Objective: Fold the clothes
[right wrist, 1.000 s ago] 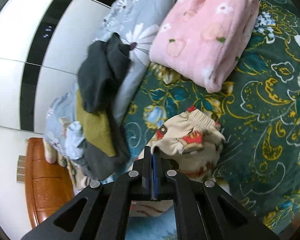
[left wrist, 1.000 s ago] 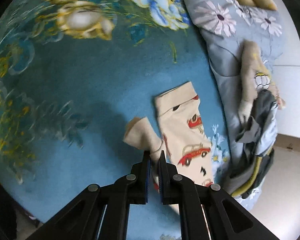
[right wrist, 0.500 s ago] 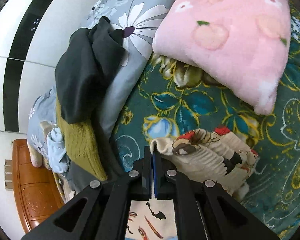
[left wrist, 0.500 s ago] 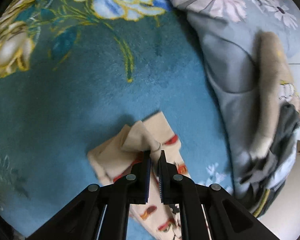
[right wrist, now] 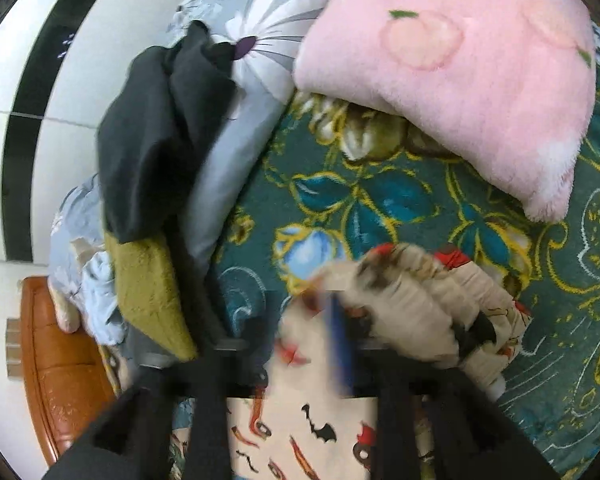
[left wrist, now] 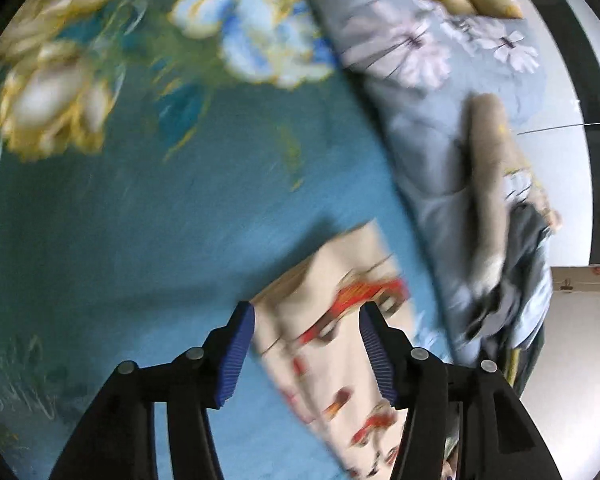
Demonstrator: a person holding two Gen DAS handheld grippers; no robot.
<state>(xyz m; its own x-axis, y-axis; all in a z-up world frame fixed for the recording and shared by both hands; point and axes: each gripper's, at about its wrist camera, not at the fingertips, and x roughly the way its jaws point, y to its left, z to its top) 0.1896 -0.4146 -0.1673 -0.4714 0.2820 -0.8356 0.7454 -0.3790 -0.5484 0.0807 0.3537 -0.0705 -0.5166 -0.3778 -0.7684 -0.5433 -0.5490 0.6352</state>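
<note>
Garment: cream car-print trousers point(left wrist: 332, 320) lying on the teal floral blanket point(left wrist: 140, 220) of the bed, one end doubled over itself; the gathered waistband point(right wrist: 428, 300) is bunched near the right tool.
Left tool point(left wrist: 308, 344): released, its blue pads wide apart over the folded cloth, grasping nothing.
Right tool point(right wrist: 340, 344): heavily blurred; I cannot tell whether it is clenched or released.
Step in hand: judged to be laying a fold flat and letting go.
Doing it well: lift both tools straight up so the cloth is not dragged; check that the edges line up and the waistband lies smooth rather than bunched.
Nearby: a folded pink fleece point(right wrist: 452, 68) lies on the blanket; a heap of dark and olive clothes point(right wrist: 152, 168) lies on the grey flowered quilt point(right wrist: 260, 32).
Containers: none in view.
</note>
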